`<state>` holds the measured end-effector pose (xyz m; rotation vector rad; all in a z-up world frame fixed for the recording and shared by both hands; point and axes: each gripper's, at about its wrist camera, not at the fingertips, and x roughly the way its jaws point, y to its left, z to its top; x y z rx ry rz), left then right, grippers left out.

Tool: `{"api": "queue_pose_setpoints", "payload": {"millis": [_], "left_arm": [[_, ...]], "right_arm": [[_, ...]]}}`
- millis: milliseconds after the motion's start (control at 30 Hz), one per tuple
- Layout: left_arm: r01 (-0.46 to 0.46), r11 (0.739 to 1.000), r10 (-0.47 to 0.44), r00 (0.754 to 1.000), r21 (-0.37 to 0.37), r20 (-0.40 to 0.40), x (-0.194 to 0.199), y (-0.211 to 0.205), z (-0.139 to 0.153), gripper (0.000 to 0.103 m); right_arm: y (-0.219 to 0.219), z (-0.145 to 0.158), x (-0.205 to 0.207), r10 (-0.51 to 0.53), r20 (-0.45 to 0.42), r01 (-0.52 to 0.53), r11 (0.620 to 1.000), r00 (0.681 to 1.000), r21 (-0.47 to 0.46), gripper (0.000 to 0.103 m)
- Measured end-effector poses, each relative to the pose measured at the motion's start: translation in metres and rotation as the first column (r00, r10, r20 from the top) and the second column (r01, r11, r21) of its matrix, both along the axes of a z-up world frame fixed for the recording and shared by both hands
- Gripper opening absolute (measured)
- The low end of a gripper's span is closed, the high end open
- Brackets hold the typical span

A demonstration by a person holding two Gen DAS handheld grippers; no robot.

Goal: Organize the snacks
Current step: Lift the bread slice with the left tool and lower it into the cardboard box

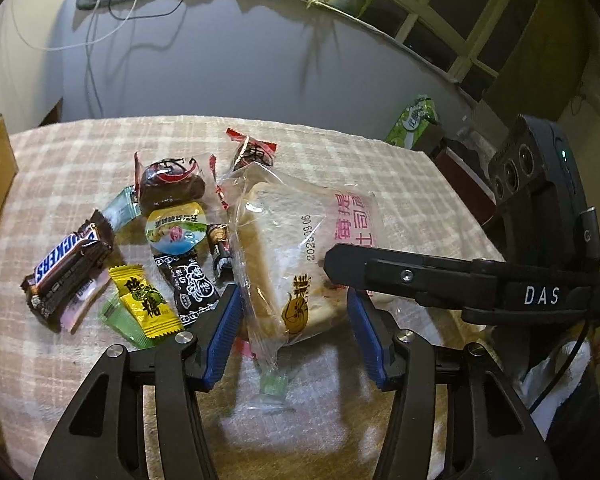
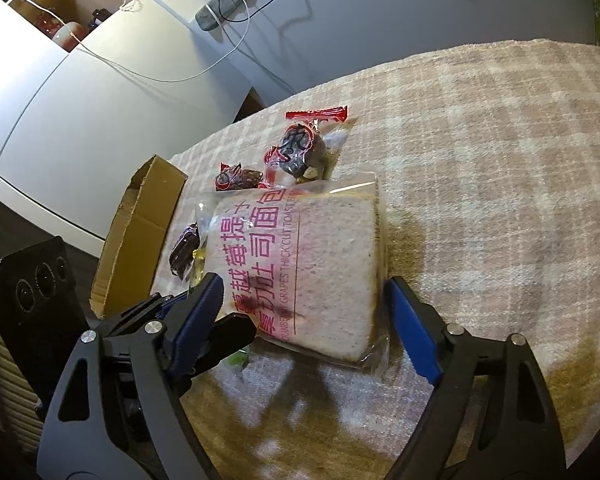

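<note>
your left gripper point(image 1: 294, 332) and right gripper point(image 2: 304, 324) are both straddling the bagged toast point(image 2: 312, 264), jaws apart, not pressing; only the left view is showing the snickers bar point(image 1: 66, 266).

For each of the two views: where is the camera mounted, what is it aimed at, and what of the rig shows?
Left wrist: on the left gripper, angled down at the toast bag and candies; the right gripper crosses its right side.
Right wrist: on the right gripper, angled down at the toast bag; the left gripper sits lower left.
Shared: toast bag, checked tablecloth, cardboard box.
</note>
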<state>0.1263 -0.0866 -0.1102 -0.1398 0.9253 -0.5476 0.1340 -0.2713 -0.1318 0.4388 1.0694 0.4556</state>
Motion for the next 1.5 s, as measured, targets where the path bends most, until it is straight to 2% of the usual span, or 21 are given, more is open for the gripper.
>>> {"api": "queue_pose_setpoints", "payload": {"millis": [267,667,1067,1500], "left_arm": [[-0.008,1.000,0.007,0.999,0.005,0.052,-0.015,0.008,0.012,0.052],[-0.094,0.995,0.096,0.986,-0.022,0.138,-0.038,0.048,0.041,0.052],[-0.232,0.972,0.234,0.955,-0.030,0.182,-0.052,0.127,0.059,0.052],[-0.399,0.916,0.397,0.899,-0.024,0.188,-0.070,0.219,0.058,0.054]], "right_arm": [[0.004,0.019,-0.013,0.008,0.042,-0.008,1.000,0.999,-0.012,0.084],[0.050,0.064,-0.031,0.076,0.122,-0.070,0.996,0.990,-0.057,0.084],[0.145,0.090,-0.027,0.220,0.172,-0.209,0.974,0.960,-0.083,0.084],[0.266,0.093,-0.019,0.386,0.185,-0.367,0.921,0.904,-0.128,0.083]]}}
